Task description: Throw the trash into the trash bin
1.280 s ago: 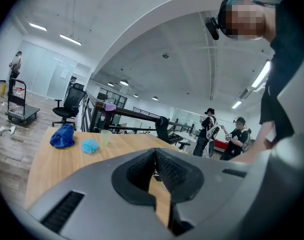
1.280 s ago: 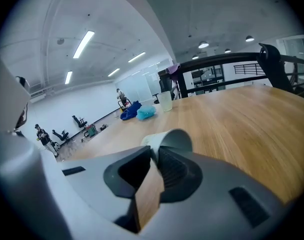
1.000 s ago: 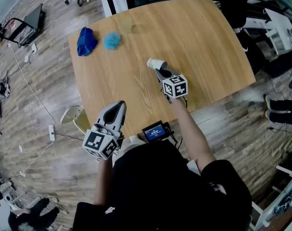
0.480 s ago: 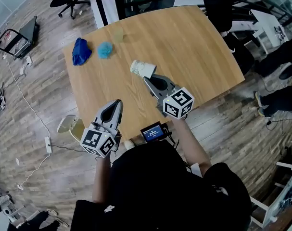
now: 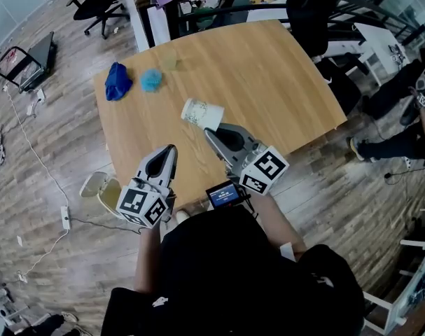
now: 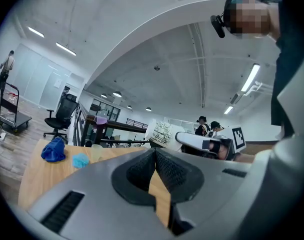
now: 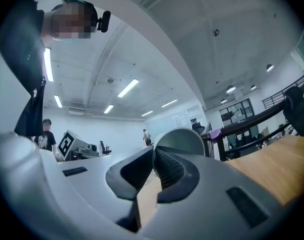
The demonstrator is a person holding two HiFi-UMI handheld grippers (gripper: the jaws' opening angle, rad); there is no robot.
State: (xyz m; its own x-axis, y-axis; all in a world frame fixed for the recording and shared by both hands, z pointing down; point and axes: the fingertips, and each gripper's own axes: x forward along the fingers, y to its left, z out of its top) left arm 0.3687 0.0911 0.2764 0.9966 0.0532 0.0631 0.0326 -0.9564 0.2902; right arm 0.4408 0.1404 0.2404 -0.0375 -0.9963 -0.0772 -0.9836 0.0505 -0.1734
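Note:
A white patterned paper cup (image 5: 201, 113) hangs on its side above the wooden table (image 5: 282, 82), its rim pinched by my right gripper (image 5: 211, 133), which is shut on it. In the right gripper view the cup's round bottom (image 7: 181, 139) shows just past the gripper's (image 7: 154, 151) closed jaws. My left gripper (image 5: 169, 149) hovers at the table's near left edge, shut and empty (image 6: 155, 151). From the left gripper view the cup (image 6: 162, 133) and the right gripper (image 6: 202, 141) appear at the right. A pale trash bin (image 5: 100, 187) stands on the floor left of the table.
A dark blue cloth (image 5: 117, 80), a light blue fluffy ball (image 5: 151, 80) and a clear cup (image 5: 170, 60) lie at the table's far left corner. Office chairs, cables and a cart surround the table. A small screen (image 5: 223, 193) sits at the near edge.
My right gripper has lifted the paper cup off the table and carried it up and to the left. The left gripper has stayed near the table's front edge, rising slightly.

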